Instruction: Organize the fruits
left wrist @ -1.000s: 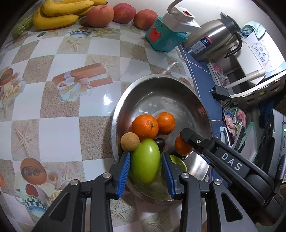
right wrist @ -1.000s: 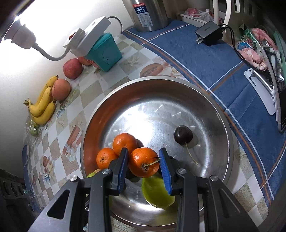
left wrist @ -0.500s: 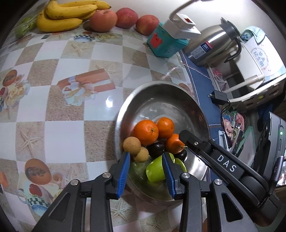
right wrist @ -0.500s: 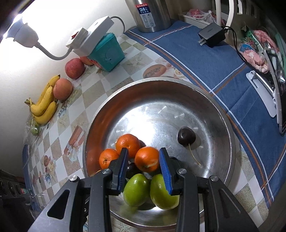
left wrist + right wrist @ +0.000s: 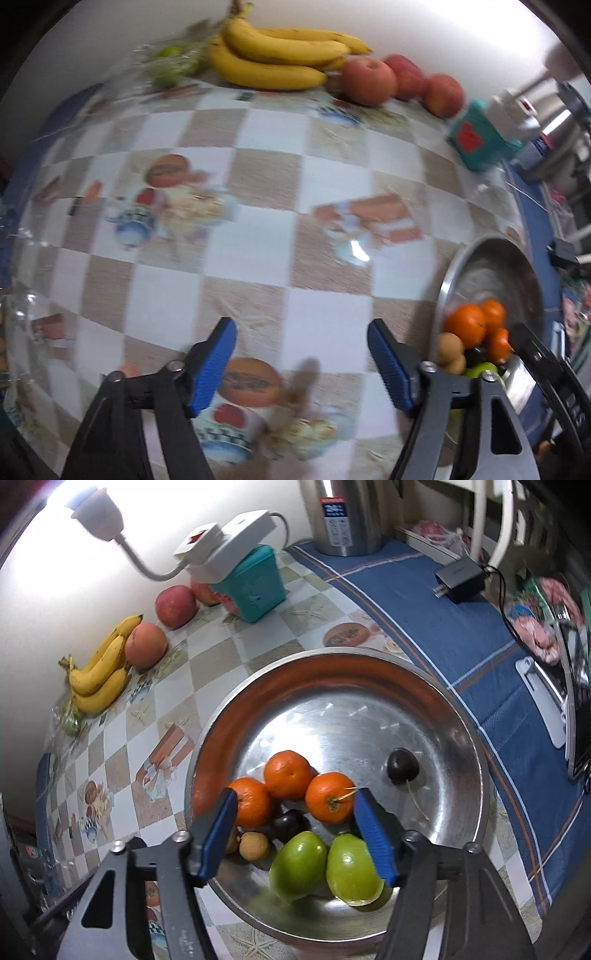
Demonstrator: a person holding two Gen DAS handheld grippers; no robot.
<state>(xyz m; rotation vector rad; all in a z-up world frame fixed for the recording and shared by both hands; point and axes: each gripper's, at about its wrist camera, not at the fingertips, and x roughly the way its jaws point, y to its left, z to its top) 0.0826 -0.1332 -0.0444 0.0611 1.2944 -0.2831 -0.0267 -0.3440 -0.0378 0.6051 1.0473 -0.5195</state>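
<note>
A steel bowl (image 5: 424,716) holds three oranges (image 5: 288,773), two green fruits (image 5: 297,864), small brown fruits (image 5: 253,845) and dark cherries (image 5: 402,766). My right gripper (image 5: 293,830) is open and empty just above the fruit pile. My left gripper (image 5: 301,363) is open and empty over the checkered tablecloth, left of the bowl (image 5: 458,266). Bananas (image 5: 273,55) and three red apples (image 5: 367,81) lie along the far wall; in the right wrist view the bananas (image 5: 99,672) and the apples (image 5: 146,646) are at the left.
A teal box (image 5: 255,583) with a white power strip on it stands behind the bowl. A steel kettle (image 5: 343,513), a black charger (image 5: 460,579) and clutter sit on the blue cloth (image 5: 424,602) to the right. Bagged green fruit (image 5: 170,62) lies by the bananas.
Both grippers opened and released their fruit into the bowl: the left its green fruit, the right its orange. The left gripper then swung left, away from the bowl, over the tablecloth.
</note>
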